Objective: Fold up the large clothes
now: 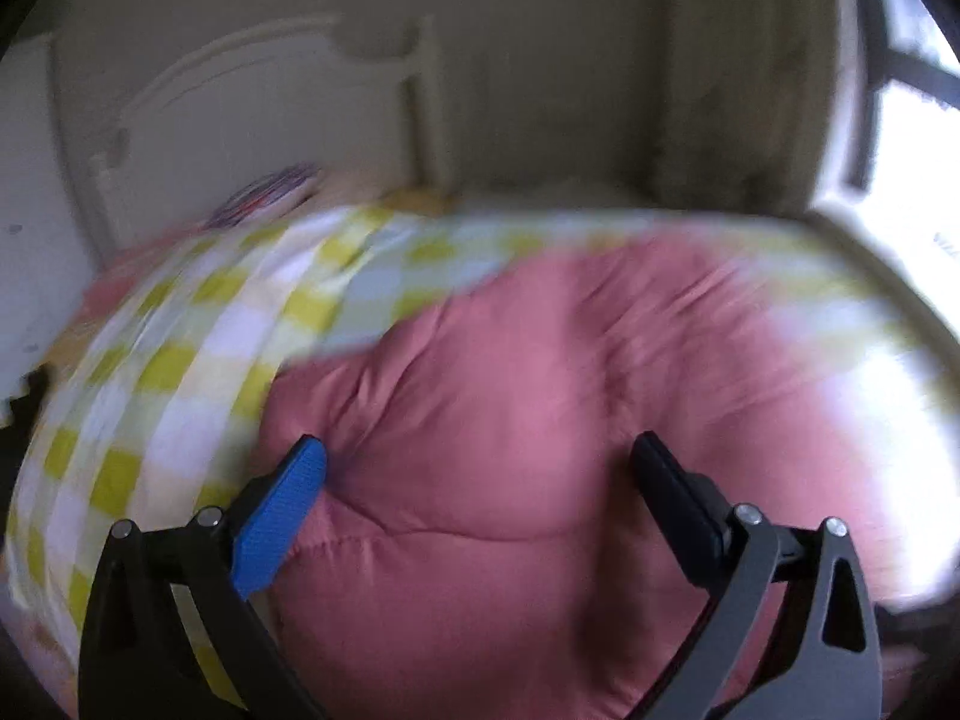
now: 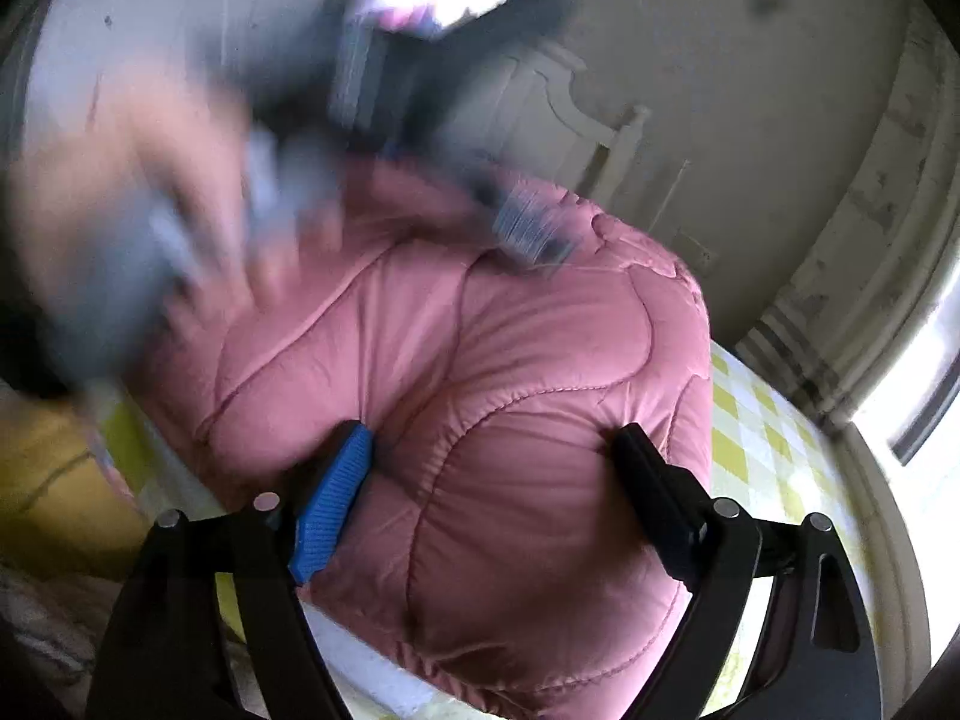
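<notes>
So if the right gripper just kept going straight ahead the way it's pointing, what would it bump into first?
Most likely the pink quilted jacket. The right gripper points straight at its puffy bulk, jaws wide open on either side of it. Depth is hard to judge here, but nothing else lies between.

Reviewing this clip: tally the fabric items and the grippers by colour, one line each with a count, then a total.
Pink: 1, the quilted puffer jacket
Yellow-and-white checked: 1, the bed sheet under it
Mustard yellow: 1, a soft item at the left edge, kind unclear
Black with a blue pad: 2, left gripper and right gripper, both wide around the jacket
Total: 5
</notes>
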`<state>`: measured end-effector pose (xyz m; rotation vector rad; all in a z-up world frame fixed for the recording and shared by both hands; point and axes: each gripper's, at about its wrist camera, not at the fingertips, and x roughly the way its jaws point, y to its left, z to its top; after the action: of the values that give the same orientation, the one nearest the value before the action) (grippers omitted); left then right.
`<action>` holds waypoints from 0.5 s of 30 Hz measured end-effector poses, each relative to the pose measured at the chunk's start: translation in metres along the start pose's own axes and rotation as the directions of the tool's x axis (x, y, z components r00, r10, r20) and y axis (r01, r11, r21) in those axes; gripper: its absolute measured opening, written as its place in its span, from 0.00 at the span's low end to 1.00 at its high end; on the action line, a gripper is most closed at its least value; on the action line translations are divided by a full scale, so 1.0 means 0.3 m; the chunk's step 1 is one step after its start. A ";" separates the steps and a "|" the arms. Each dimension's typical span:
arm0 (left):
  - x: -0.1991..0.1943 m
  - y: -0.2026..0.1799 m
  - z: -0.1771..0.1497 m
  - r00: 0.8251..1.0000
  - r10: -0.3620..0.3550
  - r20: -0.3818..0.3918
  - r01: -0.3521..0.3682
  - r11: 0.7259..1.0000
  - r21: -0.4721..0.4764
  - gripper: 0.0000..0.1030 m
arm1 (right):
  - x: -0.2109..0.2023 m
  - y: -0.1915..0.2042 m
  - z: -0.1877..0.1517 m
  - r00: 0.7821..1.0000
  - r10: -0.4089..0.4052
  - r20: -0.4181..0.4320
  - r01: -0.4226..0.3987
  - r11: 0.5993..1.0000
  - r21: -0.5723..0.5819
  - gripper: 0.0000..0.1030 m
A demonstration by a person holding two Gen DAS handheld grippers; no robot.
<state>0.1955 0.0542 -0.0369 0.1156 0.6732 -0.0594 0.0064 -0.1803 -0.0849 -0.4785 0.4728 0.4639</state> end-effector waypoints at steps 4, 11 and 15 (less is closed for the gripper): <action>-0.033 0.082 -0.021 0.995 -0.064 0.075 0.071 0.992 -0.102 0.98 | -0.027 -0.063 0.021 0.994 0.108 0.022 -0.109 0.993 0.039 0.87; 0.008 0.181 -0.039 0.974 -0.220 0.060 0.228 0.947 -0.226 0.98 | -0.021 -0.404 0.139 0.992 0.067 0.105 -0.091 0.964 0.250 0.73; 0.002 0.195 -0.045 0.970 -0.236 0.065 0.245 0.934 -0.259 0.98 | 0.131 -0.591 0.243 0.994 0.070 0.086 -0.099 0.913 0.395 0.58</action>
<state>0.1931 0.1139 -0.0427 -0.2267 0.6534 -0.2057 0.1529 -0.2697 0.0089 -0.0460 0.5068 0.4518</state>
